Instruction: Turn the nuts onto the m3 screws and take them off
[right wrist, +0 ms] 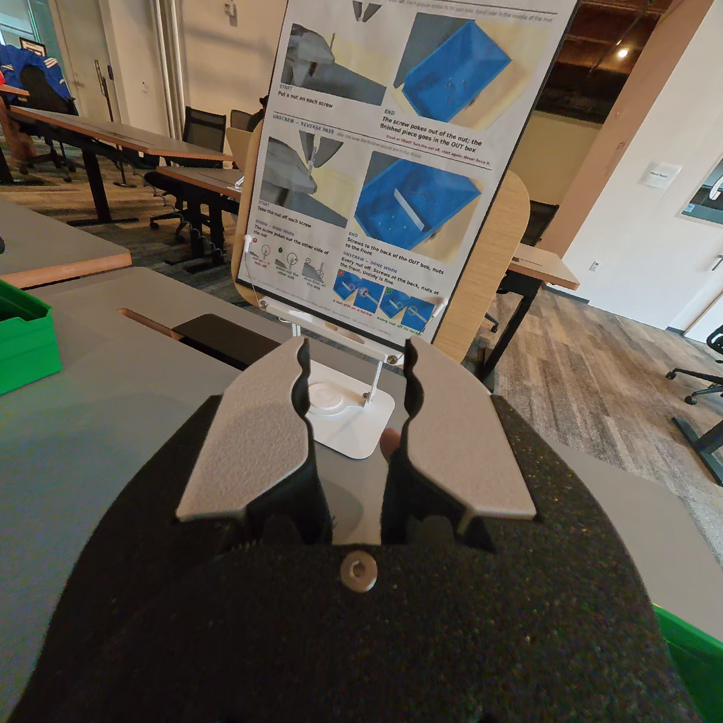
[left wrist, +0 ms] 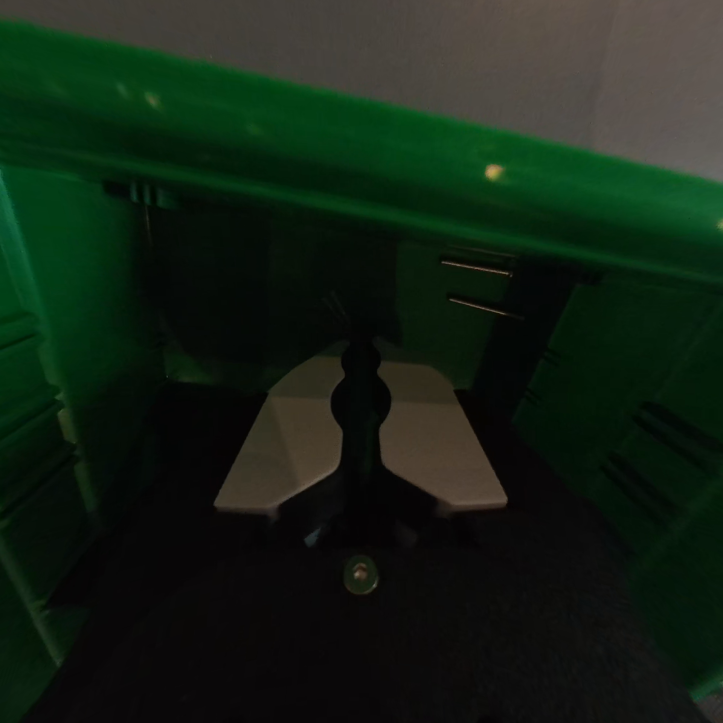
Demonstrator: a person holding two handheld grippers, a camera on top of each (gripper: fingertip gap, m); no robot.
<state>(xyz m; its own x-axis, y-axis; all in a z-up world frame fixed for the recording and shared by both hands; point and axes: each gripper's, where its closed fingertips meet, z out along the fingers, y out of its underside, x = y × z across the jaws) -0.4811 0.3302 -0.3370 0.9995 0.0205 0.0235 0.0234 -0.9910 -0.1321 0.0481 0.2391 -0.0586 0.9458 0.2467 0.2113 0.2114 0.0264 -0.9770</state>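
My left tongs are clenched inside the green bin, whether on anything I cannot tell; screws lie at one o'clock; my right tongs gape, bare.

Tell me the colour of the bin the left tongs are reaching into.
Green bin, seen best in the left wrist view; its inside is dark.

Grey table w/ white doc stand at centre, green bin on left.
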